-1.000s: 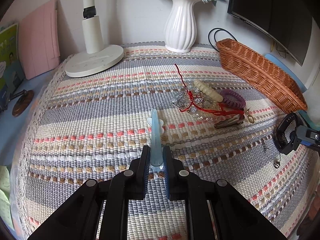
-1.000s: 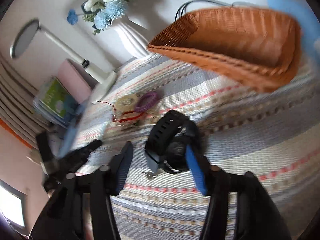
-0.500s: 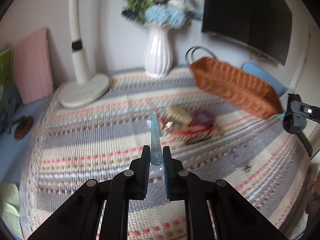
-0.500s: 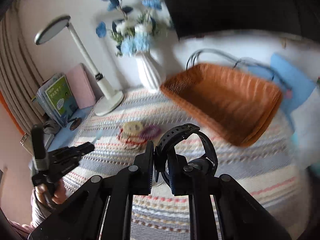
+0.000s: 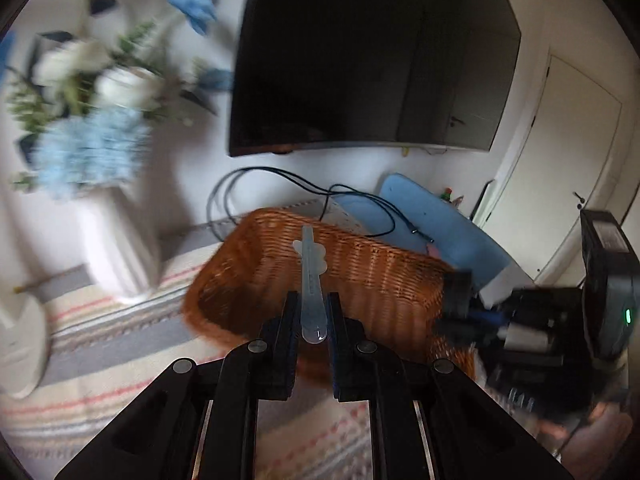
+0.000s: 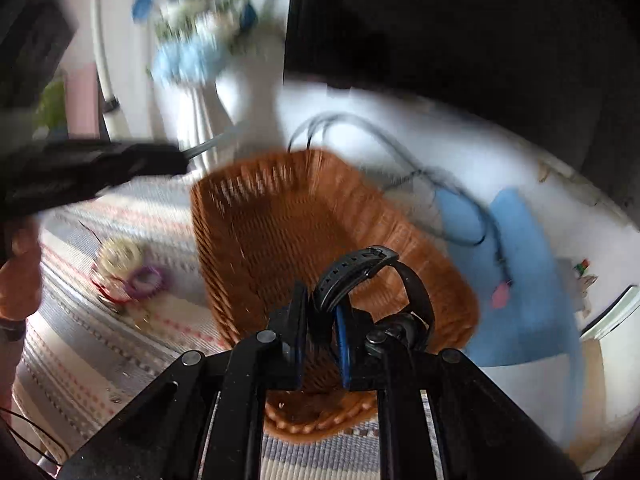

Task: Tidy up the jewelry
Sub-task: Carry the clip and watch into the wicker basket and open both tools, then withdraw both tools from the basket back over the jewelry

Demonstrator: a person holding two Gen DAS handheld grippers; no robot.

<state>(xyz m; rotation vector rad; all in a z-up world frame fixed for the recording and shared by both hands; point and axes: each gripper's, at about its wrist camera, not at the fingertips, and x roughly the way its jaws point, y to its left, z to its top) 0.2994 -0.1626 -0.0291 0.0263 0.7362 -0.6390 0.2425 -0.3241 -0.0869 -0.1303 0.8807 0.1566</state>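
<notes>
Jewelry is in transit to the brown woven wicker basket (image 5: 360, 276), one piece in each gripper.

Left wrist view: the left gripper (image 5: 313, 312) is clenched on a pale blue translucent hair clip (image 5: 312, 280), which stands out forward between the jaws. A second ago this clip hung above the striped woven mat (image 5: 100, 336) on the bench; it now sits in front of the basket's open interior, which fills the middle of the frame. At the right edge the other gripper's body shows, blurred. A white ribbed vase (image 5: 120, 248) of blue flowers stands far left and a dark monitor (image 5: 372, 60) hangs behind.

Right wrist view: the right gripper (image 6: 320, 320) grasps a black rubber wristwatch (image 6: 372, 280) by its strap, the loop arching right of the jaws. One second back the jaws stood apart around it; they have since closed. The basket lies directly below and ahead. A cluster of remaining pieces, among them a cream bangle (image 6: 120, 254) and a purple coil hair tie (image 6: 146, 280), lies on the mat to the left.

Judgement: both lifts appear complete; release into the basket is the outstanding step, and the cluster is pending.
</notes>
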